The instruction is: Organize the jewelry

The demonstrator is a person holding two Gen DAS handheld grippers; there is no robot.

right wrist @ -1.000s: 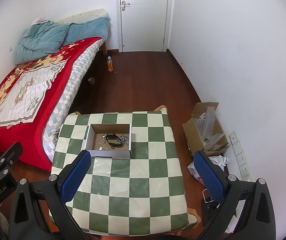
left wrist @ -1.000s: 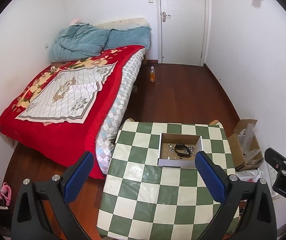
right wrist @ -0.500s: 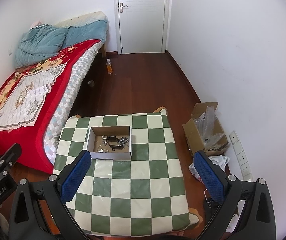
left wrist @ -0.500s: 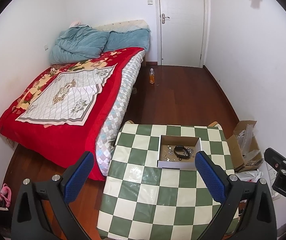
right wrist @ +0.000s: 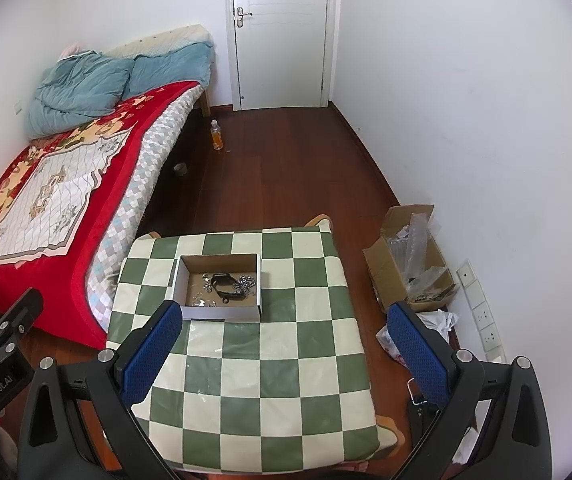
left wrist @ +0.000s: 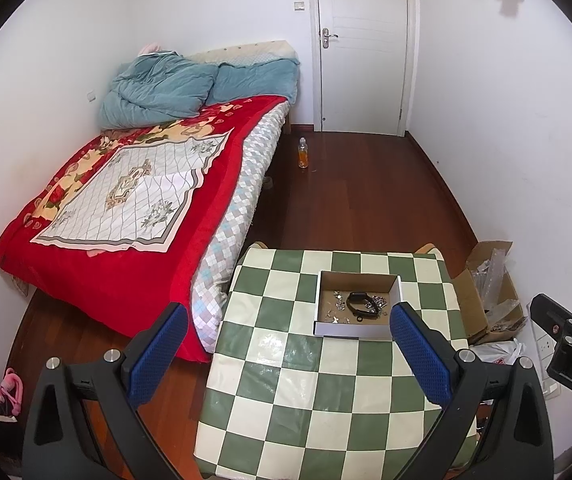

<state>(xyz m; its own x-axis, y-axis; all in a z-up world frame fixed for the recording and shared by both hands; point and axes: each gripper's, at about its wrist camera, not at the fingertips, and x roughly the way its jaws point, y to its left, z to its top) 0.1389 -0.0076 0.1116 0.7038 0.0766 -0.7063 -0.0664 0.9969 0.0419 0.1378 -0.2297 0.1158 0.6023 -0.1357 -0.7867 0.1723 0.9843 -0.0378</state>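
**A:** Jewelry is sitting where, exactly?

**B:** Small silvery pieces of jewelry [left wrist: 340, 306] are lying loose on the brown floor of the shallow white-walled cardboard box [left wrist: 356, 330], scattered around a black strap-like band [left wrist: 360, 303]. The box is resting on the far half of the green-and-cream checkered counter [left wrist: 326, 392]. Nothing is lying on the cloth outside the box.

**A:** And the tools?

**B:** Both are hanging high above the near edge, well apart from the box. The left tool [left wrist: 288, 350] is standing released, blue pads spread wide and carrying nothing; the right tool [right wrist: 283, 346] is standing the same way.

**A:** What is changing?

**B:** Compared with a second ago, both cameras are showing the counter and box slightly further off, the door rising higher in view. Both tools are drifting up and back rather than closing in.

**A:** Meaning for the task?

**B:** Hard to settle. Pieces gathered in one box could suit a finished tidy-up, or a jumble waiting to be sorted. Whether chains are tangled is too small to tell.
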